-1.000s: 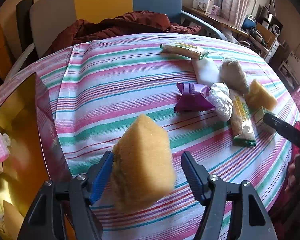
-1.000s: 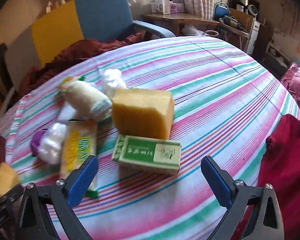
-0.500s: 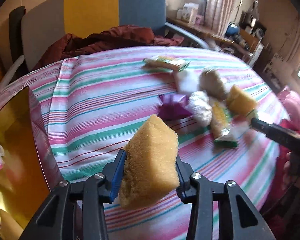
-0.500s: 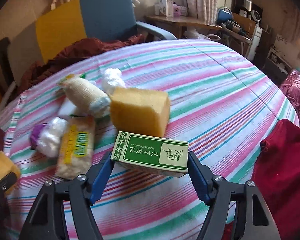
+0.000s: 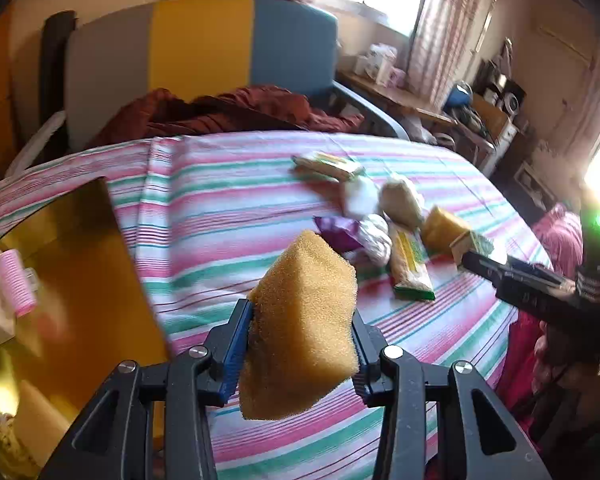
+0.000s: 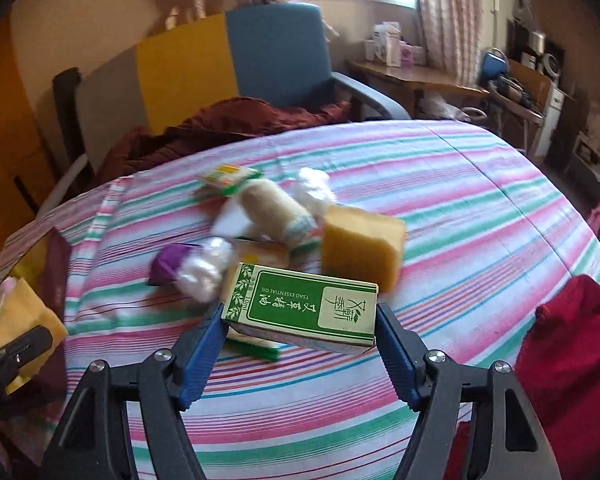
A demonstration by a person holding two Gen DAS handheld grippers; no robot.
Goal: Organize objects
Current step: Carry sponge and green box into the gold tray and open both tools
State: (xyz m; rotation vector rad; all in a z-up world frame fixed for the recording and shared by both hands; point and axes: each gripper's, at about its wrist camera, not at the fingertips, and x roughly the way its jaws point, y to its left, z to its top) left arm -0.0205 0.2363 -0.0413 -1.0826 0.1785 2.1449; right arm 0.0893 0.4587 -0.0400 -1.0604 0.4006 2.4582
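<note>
My left gripper (image 5: pixel 300 340) is shut on a yellow sponge (image 5: pixel 304 320) and holds it above the striped tablecloth (image 5: pixel 228 208). My right gripper (image 6: pixel 300 332) is shut on a green and white box (image 6: pixel 304 308), lifted off the cloth; the same box (image 5: pixel 474 242) shows at the right of the left wrist view. A second yellow sponge (image 6: pixel 360 248) lies on the cloth behind the box. Beside it lie a beige roll (image 6: pixel 276 208), a white wad (image 6: pixel 204 272), a purple packet (image 6: pixel 168 262) and a yellow snack pack (image 5: pixel 410 264).
A gold box (image 5: pixel 80 280) stands at the table's left edge with a pink roller (image 5: pixel 18 280) in it. A grey, yellow and blue chair (image 5: pixel 204 60) with dark red cloth (image 5: pixel 228 108) stands behind the table. Red fabric (image 6: pixel 572 360) lies at the near right.
Both grippers closed, the left on the sponge and the right on the green box. Both then rose off the cloth with their loads.
</note>
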